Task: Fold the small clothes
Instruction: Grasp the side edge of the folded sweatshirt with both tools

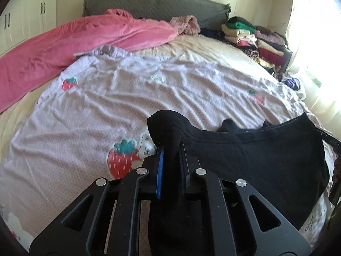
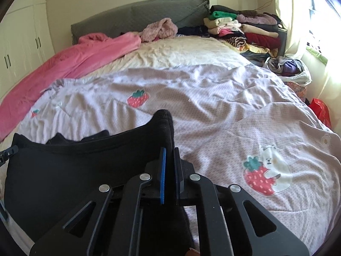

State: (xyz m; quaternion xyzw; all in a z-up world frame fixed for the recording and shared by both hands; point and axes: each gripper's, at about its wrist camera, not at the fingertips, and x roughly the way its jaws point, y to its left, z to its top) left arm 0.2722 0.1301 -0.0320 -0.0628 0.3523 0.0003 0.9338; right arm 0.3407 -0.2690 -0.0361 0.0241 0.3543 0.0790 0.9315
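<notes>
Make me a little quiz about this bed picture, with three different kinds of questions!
1. True or false: both grippers are pinching the same black garment.
2. Pick one. What fruit is printed on the pale bedspread? A banana, B strawberry, C apple.
3. Fill the gap: the big blanket lying along the far side of the bed is ____.

Key:
1. True. The left gripper and the right gripper are each shut on a bunched corner of it, and the cloth stretches between them.
2. B. A strawberry shows beside a white bear.
3. Pink.
</notes>
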